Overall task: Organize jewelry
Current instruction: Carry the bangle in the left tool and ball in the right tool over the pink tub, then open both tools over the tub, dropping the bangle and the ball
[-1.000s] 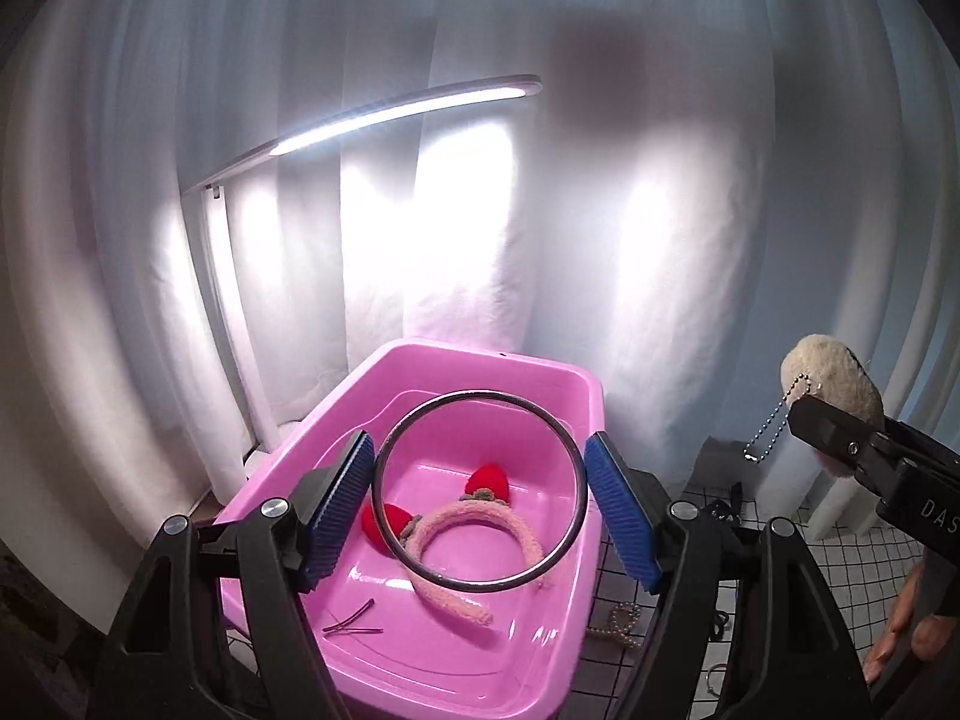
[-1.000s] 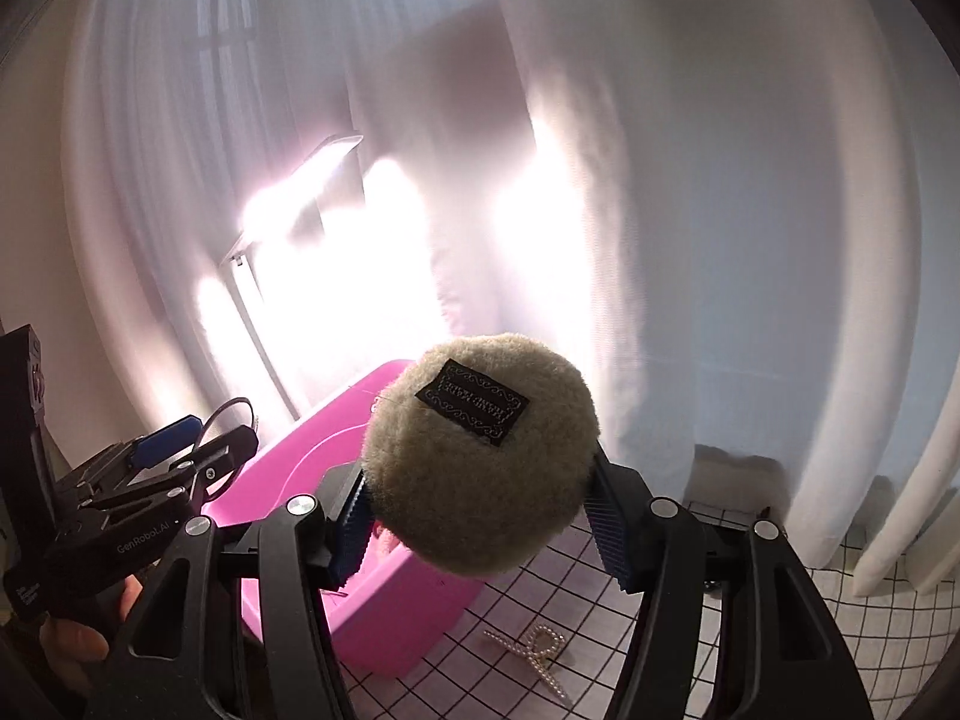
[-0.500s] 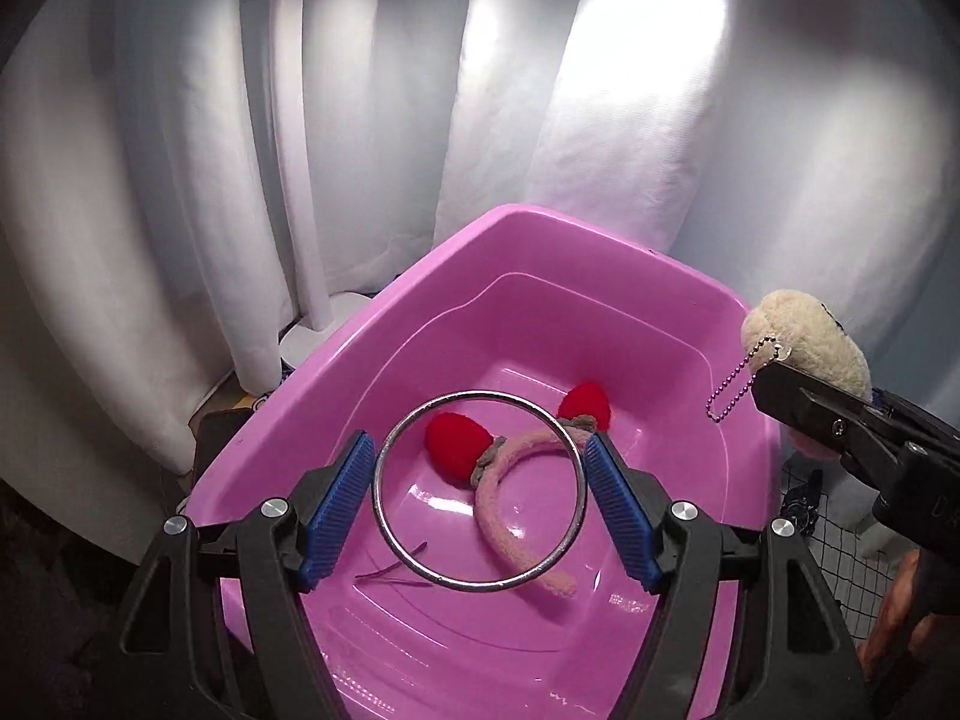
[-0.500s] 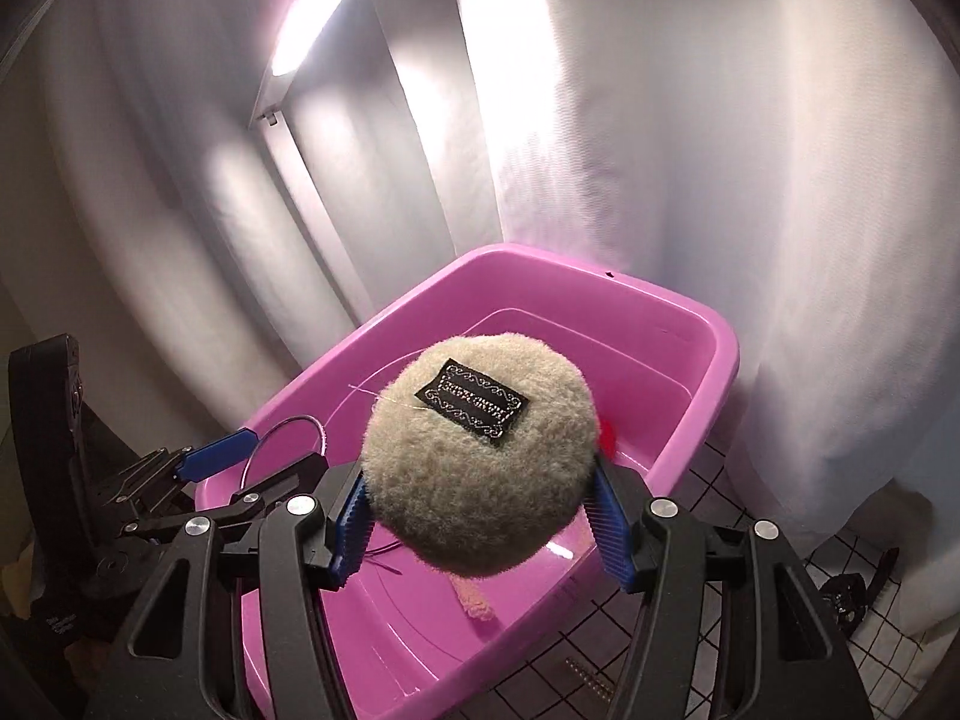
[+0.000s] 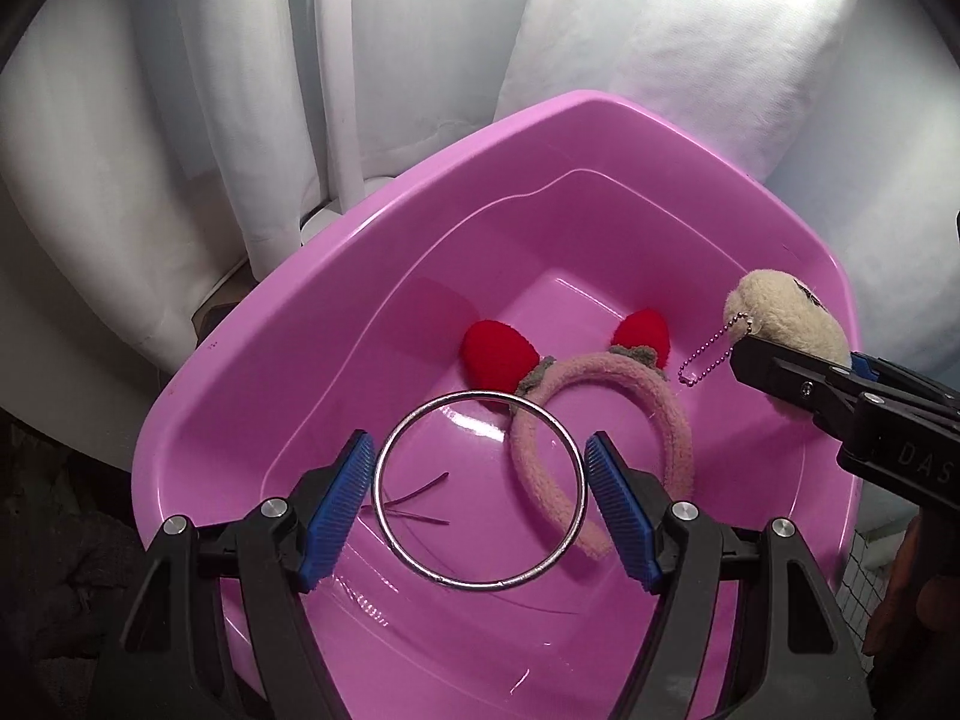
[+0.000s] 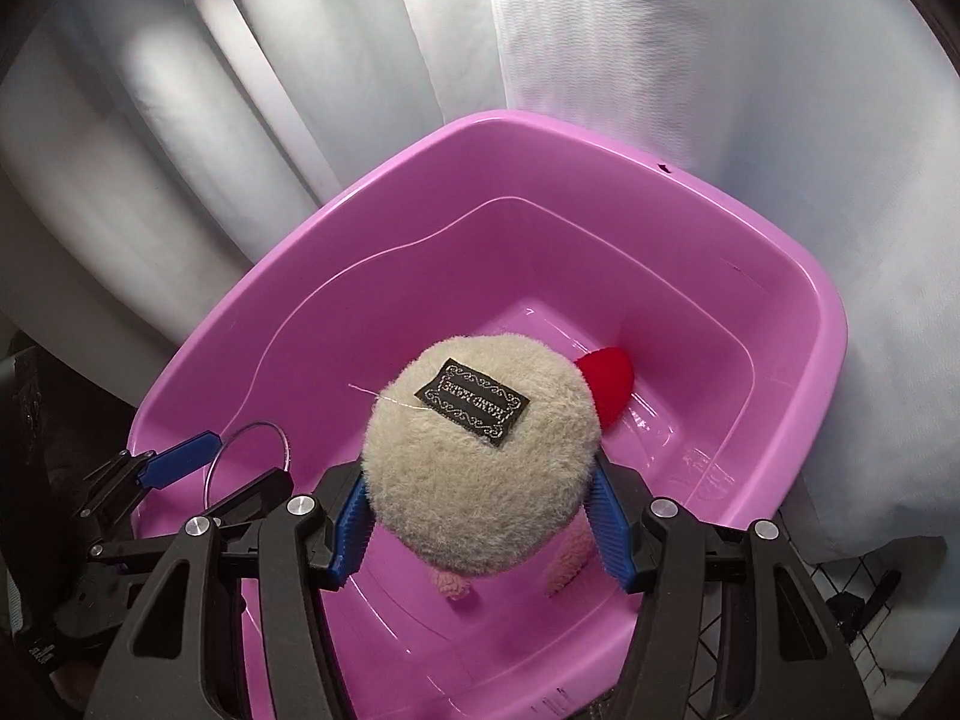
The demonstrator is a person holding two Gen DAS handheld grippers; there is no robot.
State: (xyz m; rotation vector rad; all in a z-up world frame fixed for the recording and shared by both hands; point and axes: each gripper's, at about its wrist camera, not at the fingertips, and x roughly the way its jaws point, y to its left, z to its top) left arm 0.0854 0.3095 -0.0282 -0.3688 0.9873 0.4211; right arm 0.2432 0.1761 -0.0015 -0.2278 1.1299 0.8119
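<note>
My left gripper (image 5: 480, 492) is shut on a thin silver bangle (image 5: 396, 534) and holds it above the pink plastic tub (image 5: 252, 372). My right gripper (image 6: 480, 516) is shut on a beige plush ball (image 6: 468, 480) with a dark label and a bead chain (image 5: 708, 354), also over the tub (image 6: 780, 276). In the tub lie a pink fuzzy headband (image 5: 666, 414) with red ears (image 5: 498, 351) and a dark hair pin (image 5: 417, 489). The right gripper shows at the right of the left wrist view (image 5: 792, 360); the left gripper shows at the left of the right wrist view (image 6: 204, 468).
White curtains (image 5: 690, 60) hang close behind the tub. A white lamp post (image 5: 339, 90) stands behind its far left corner. A black grid mat (image 6: 864, 594) shows at the tub's right side.
Both grippers have moved forward and tipped down over the tub with their loads. The tub now fills both views, and the lamp head has left the frame.
</note>
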